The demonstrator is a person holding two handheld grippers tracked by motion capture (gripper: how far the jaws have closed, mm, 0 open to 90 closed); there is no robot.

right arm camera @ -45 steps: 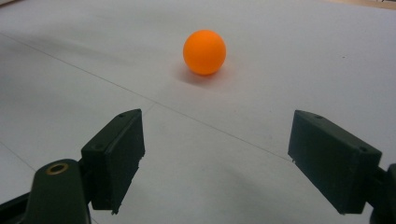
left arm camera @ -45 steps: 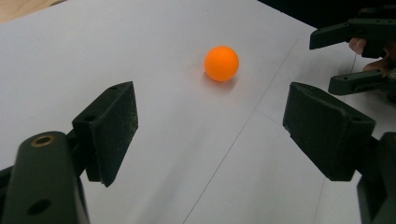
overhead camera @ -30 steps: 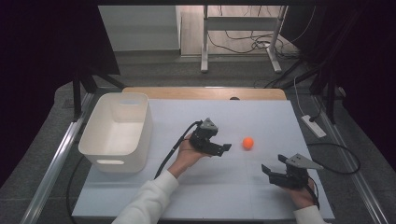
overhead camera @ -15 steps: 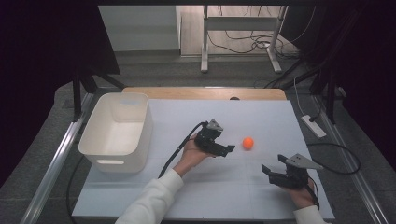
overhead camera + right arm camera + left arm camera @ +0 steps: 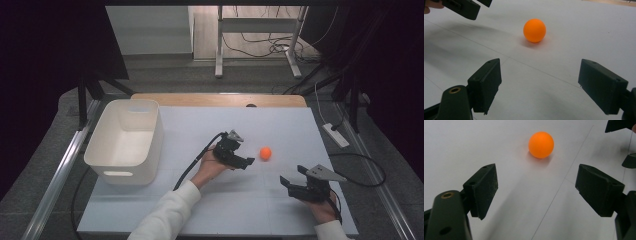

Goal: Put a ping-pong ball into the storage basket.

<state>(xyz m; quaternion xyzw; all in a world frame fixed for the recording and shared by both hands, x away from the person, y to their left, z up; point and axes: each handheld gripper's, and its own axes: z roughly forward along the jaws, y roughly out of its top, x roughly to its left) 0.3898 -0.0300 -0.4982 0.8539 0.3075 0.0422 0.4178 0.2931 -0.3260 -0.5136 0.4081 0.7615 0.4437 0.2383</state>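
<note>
ball: small orange ball (image 5: 265, 153) resting on the white table (image 5: 200, 125), right of centre, free on all sides, nothing touching it.
ball shape: round, so no long axis to line up with; any approach line through its middle serves.
ball from left tool: left tool (image 5: 247, 161) sits just beside the ball, on its left and slightly nearer the person. In the left gripper view the ball (image 5: 541, 144) lies ahead of the jaws and a little beyond them, close to the centre line between them.
left tool state: jaws wide, nothing between the pads; the gap looks well broader than the ball.
ball from right tool: right tool (image 5: 290, 185) lies near the table's near edge, to the right of the ball and well short of it. In the right gripper view the ball (image 5: 534, 30) shows farther off, ahead and a bit left of centre.
right tool state: jaws wide, holding nothing.
nearer hand: the left, clearly.
deciding relation: ball straight ahead of the left tool's open jaws, not yet between them. Judgement: a short push forward and slightly down would bracket it.
risk: round ball on a smooth top; a pad touching one side first would likely roll it off.
bin: white bin (image 5: 127, 140) stands at the left of the table, well apart from the ball, beyond the left hand (image 5: 210, 167).
</note>
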